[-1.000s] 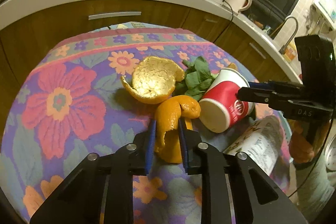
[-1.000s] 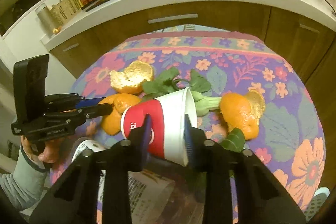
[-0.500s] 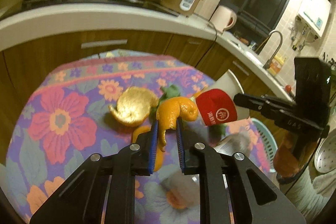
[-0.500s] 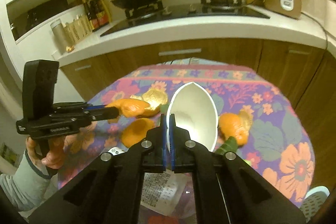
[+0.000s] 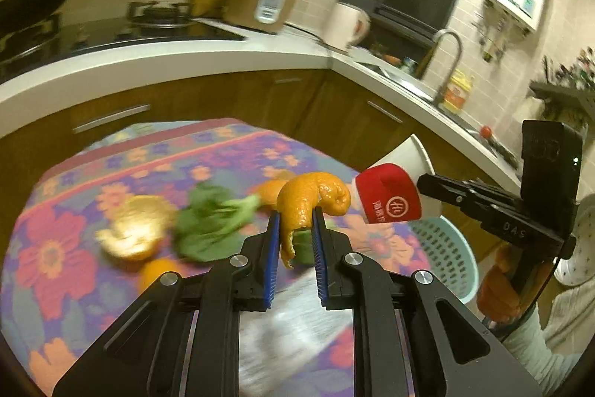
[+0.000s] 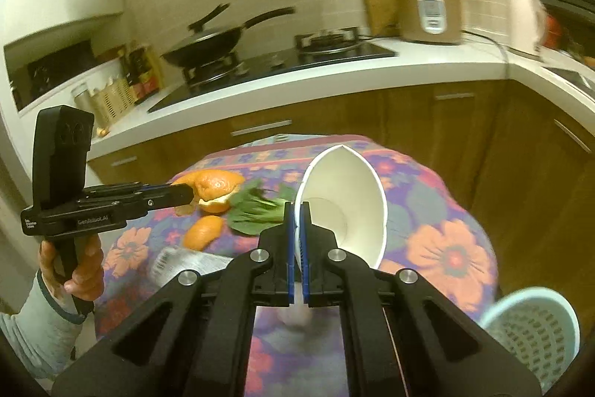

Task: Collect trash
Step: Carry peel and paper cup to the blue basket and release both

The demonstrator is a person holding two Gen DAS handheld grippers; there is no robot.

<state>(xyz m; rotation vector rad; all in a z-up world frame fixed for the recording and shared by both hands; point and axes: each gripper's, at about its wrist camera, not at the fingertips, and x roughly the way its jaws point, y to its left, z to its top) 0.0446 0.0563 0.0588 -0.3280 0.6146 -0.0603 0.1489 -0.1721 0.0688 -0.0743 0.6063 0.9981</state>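
A limp, light orange peel (image 5: pixel 310 199) is pinched by the left hand-held gripper (image 5: pixel 294 240), while a thin, crushable paper cup (image 6: pixel 344 207) is nipped at its rim by the right hand-held gripper (image 6: pixel 296 237).

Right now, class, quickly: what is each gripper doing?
Left gripper: shut on the curled orange peel.
Right gripper: shut on the squashed red-and-white paper cup.
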